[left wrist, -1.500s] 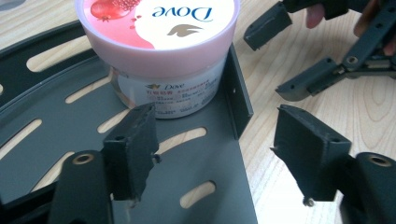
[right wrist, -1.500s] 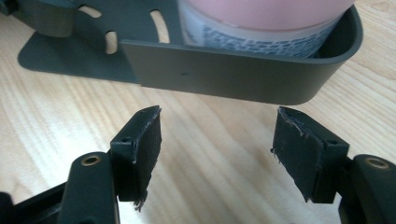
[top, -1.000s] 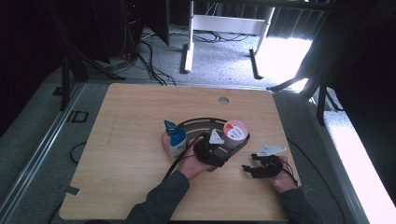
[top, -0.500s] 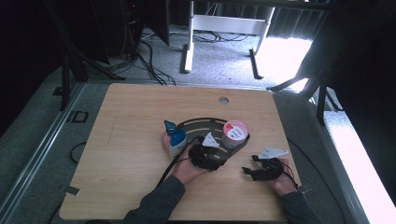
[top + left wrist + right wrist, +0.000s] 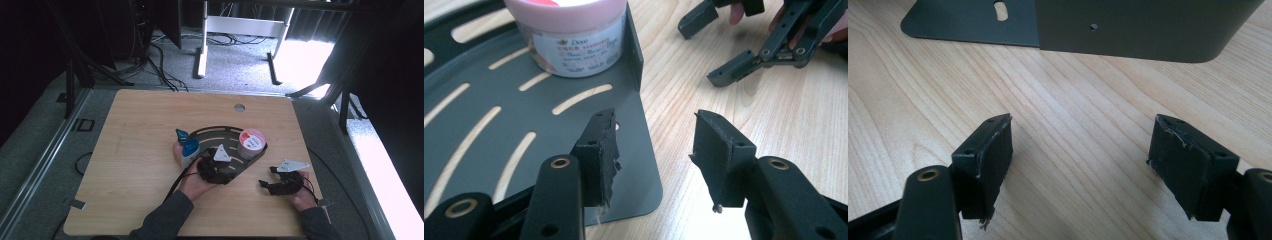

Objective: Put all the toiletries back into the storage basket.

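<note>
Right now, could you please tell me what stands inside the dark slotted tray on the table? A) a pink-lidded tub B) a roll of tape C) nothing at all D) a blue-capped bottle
A: the pink-lidded tub stands upright on the slotted tray, close to its corner wall; the blue-capped bottle is off the tray's left edge.

Light wooden table (image 5: pixel 140 150), grey carpeted floor (image 5: pixel 240 70) with cables (image 5: pixel 160 55), white desk frame (image 5: pixel 240 25), bright daylight patch at right
</note>
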`<state>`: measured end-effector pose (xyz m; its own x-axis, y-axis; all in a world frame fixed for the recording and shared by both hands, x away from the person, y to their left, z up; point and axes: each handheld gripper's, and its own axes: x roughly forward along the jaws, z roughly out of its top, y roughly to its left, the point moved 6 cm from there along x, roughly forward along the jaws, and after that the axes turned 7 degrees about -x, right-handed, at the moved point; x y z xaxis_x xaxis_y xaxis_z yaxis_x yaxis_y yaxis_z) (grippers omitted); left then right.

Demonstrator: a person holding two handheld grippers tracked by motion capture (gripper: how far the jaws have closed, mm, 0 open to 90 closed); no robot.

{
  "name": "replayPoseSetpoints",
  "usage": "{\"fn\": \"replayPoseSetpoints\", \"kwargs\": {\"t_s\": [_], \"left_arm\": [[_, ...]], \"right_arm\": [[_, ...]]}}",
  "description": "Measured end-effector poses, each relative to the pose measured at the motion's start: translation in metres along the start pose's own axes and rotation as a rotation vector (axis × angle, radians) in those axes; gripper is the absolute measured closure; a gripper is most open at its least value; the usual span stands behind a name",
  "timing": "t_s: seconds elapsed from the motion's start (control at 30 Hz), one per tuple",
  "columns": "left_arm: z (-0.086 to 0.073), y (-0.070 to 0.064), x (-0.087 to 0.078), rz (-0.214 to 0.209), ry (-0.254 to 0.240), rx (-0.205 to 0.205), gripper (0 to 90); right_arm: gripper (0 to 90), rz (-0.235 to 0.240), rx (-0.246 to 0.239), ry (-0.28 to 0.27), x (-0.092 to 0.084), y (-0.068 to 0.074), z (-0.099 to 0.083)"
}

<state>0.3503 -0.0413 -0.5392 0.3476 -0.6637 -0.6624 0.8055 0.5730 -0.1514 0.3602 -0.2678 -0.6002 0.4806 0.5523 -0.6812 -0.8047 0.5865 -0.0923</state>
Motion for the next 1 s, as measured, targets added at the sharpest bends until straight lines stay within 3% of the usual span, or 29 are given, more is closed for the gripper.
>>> {"fn": "replayPoseSetpoints", "kwargs": {"t_s": [0.2,0.6,1.0], "left_arm": [[0.0,0.004,-0.008,0.013,-0.004,0.0,52.1],[-0.009,0.005,-0.02,0.011,0.037,-0.003,53.3],[-0.019,0.008,-0.035,0.035,0.067,-0.021,54.5]], "right_arm": [[25.2,0.0,-0.001,0.0,0.0,0.0,0.0],[25.2,0.0,0.0,0.0,0.0,0.0,0.0],[25.2,0.0,-0.001,0.0,0.0,0.0,0.0]]}}
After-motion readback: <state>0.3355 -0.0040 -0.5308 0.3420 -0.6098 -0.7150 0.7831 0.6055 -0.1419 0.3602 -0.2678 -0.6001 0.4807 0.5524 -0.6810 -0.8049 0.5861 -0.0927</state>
